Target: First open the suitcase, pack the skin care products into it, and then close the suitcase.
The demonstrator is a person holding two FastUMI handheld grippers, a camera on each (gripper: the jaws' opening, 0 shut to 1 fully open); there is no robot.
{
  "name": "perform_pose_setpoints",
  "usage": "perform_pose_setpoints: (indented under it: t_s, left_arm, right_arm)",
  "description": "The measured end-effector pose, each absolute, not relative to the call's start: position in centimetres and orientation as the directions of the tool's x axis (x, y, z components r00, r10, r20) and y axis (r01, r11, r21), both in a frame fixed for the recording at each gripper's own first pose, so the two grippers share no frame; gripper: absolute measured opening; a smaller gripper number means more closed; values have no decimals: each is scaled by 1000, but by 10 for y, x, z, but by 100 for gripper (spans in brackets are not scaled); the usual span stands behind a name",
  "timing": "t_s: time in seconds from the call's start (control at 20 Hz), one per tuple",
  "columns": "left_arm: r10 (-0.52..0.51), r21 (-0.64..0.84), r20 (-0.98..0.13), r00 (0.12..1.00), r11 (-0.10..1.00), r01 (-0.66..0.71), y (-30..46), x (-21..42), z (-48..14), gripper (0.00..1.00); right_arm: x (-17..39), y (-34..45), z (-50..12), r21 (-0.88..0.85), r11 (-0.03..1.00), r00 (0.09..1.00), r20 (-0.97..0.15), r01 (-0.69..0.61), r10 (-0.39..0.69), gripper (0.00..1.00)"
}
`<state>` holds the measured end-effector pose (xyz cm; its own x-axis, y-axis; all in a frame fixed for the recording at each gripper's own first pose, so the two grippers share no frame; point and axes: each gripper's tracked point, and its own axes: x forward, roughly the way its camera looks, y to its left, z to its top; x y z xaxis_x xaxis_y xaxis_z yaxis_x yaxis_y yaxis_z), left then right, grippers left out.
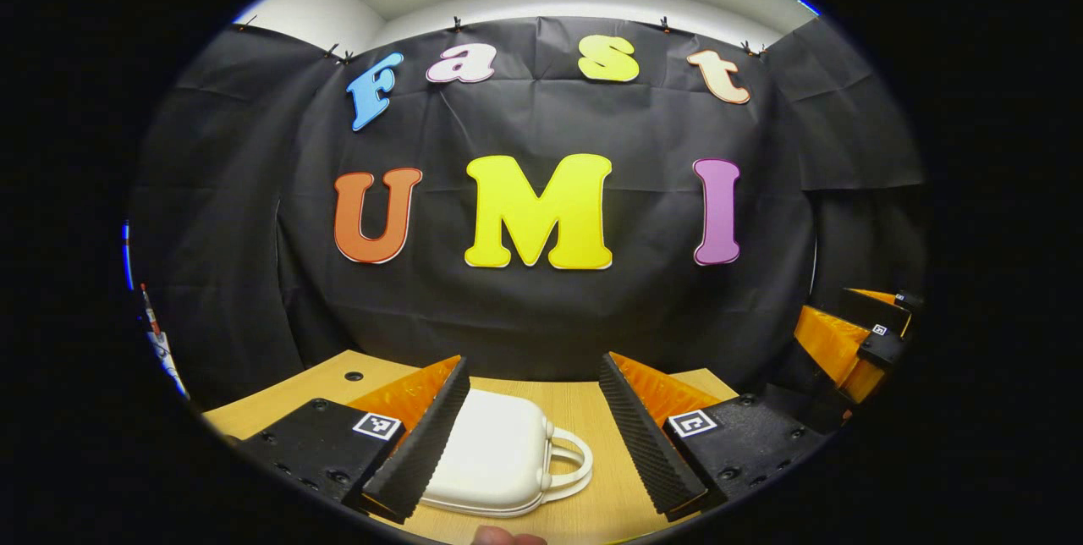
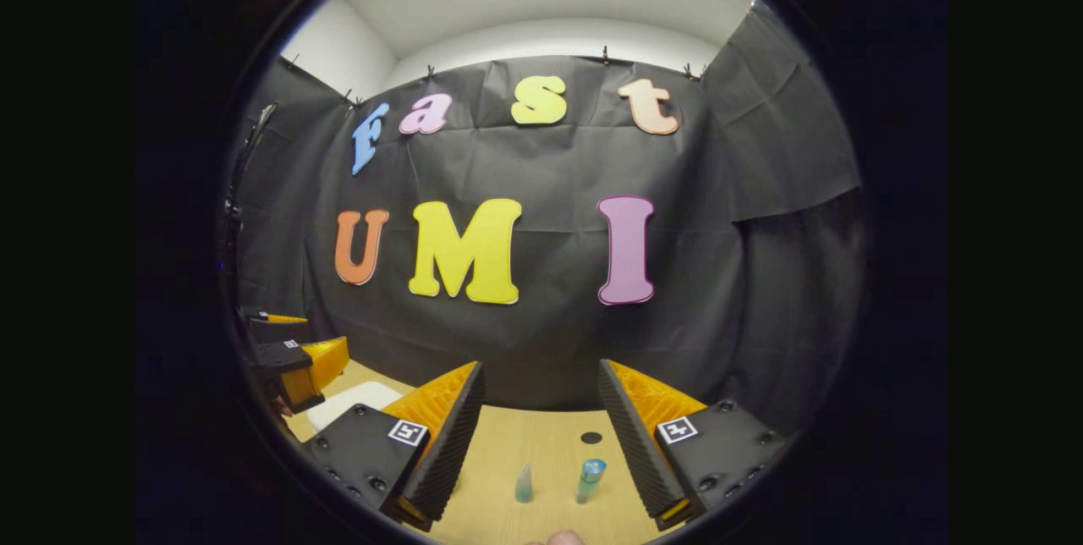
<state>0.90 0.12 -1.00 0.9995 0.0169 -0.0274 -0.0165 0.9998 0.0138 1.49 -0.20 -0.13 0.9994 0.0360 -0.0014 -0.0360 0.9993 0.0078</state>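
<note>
A small white suitcase point(image 1: 495, 460) lies closed on the wooden table point(image 1: 584, 405), its handle point(image 1: 568, 465) pointing right. My left gripper point(image 1: 535, 363) hangs open above it, its fingers on either side of the case and apart from it. In the right gripper view, a pale cone-shaped tube point(image 2: 524, 484) and a teal bottle point(image 2: 590, 479) stand on the table between the fingers of my open right gripper point(image 2: 541, 367), which touches neither. A corner of the suitcase point(image 2: 351, 399) shows at the left there, under the left gripper point(image 2: 296, 363).
The right gripper point(image 1: 854, 342) shows at the far right of the left gripper view. The table has a round hole point(image 2: 591, 437) behind the products and another point(image 1: 354, 377) at the far left. The black cloth wall stands close behind the table.
</note>
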Motion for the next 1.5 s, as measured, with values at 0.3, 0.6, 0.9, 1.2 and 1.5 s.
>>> perform_pose_setpoints:
  t_s: [0.3, 0.6, 0.9, 1.2, 1.5]
  left_arm:
    - [-16, 59, -52, 999, 998, 19, -10, 12, -19, 98]
    - [-104, 233, -175, 979, 962, 144, -33, 29, -67, 99]
    - [-162, 492, -366, 917, 802, 338, -59, 49, -153, 98]
    - [-42, 609, -510, 859, 688, 395, -43, 73, -227, 98]
    - [43, 669, -601, 798, 574, 472, -28, 81, -265, 84]
  right_arm:
    - [19, -22, -1, 2, 1000, 1000, -1, -24, 24, 80]
    - [20, -52, -18, -13, 1000, 999, -35, -7, 6, 80]
    - [20, -102, -47, -14, 1000, 995, -97, 18, -19, 80]
    - [28, -140, -69, 16, 1000, 990, -137, 17, -15, 80]
    - [27, -168, -77, 21, 997, 985, -161, 73, -69, 80]
